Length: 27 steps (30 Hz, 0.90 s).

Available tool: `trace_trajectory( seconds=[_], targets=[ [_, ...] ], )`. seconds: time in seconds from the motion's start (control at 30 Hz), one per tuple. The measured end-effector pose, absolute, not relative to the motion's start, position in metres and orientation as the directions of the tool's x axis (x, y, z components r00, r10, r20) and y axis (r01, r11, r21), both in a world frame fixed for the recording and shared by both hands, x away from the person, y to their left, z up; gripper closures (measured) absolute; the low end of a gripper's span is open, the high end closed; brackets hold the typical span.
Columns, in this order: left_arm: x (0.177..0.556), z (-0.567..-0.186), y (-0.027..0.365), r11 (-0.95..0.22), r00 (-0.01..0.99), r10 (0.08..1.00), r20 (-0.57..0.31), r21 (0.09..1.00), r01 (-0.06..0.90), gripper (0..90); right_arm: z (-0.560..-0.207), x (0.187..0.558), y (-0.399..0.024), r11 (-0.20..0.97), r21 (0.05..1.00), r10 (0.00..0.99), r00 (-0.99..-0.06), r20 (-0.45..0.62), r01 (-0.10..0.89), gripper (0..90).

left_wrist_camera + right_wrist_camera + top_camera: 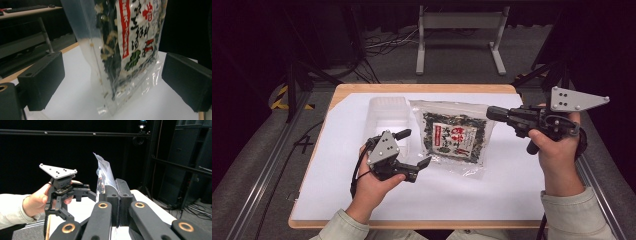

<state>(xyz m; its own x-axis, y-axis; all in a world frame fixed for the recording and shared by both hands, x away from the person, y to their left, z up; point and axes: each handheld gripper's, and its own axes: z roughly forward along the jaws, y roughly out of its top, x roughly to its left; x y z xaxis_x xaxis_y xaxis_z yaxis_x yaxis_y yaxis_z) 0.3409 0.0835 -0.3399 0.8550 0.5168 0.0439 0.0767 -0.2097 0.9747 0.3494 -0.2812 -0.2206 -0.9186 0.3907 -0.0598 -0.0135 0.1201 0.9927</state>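
Observation:
A clear bag of dried seaweed with a red and white label is lifted over the white sheet. My right gripper is shut on its upper right edge. In the right gripper view the two jaws press together on the bag's edge, which rises above them. My left gripper hovers open just left of the bag's lower corner and does not touch it. In the left gripper view the bag stands upright ahead of the spread jaws, its bottom seam close to the sheet.
An empty clear plastic tub sits on the white sheet behind the left gripper, close to the bag's left side. The sheet covers a wooden table. Cables and a metal stand lie on the floor beyond.

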Motion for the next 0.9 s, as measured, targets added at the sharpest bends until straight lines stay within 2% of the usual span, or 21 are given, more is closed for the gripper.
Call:
trace_trajectory(
  seconds=[0.67, 0.9],
  targets=[
    [0.349, -0.335, 0.073, -0.210, 0.881, 0.473, 0.020, 0.974, 0.091, 9.2, -0.254, 0.338, -0.271, 0.082, 0.996, 0.310, -0.949, -0.057, -0.033, 90.0],
    [0.349, -0.334, 0.072, -0.218, 0.901, 0.433, 0.013, 0.972, 0.091, 12.1, -0.257, 0.336, -0.266, 0.117, 0.993, 0.298, -0.952, -0.068, -0.034, 90.0]
  ],
)
